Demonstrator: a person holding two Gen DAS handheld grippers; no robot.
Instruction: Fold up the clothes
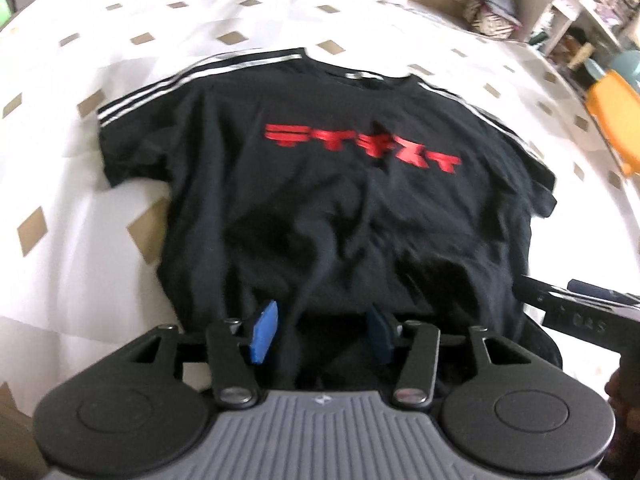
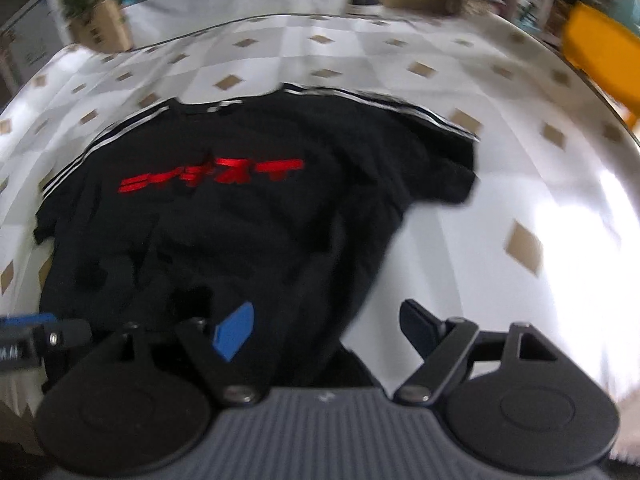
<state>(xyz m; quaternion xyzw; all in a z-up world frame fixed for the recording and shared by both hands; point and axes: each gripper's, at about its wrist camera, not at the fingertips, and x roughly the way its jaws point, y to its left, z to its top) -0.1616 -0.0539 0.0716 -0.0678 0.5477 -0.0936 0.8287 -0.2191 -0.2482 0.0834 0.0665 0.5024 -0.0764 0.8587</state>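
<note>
Black T-shirt (image 1: 320,208) with unreadable red lettering (image 1: 362,148), flat on checked surface (image 1: 80,208); left gripper (image 1: 322,330), right gripper (image 2: 328,326) both open, empty.

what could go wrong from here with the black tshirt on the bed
1. The black t-shirt is rumpled near its lower hem; folding now may lock the creases in.
2. Neither the left gripper nor the right gripper clamps any cloth, so a lift could come up empty.
3. The right sleeve lies bunched, so the fold could end up uneven.
</note>
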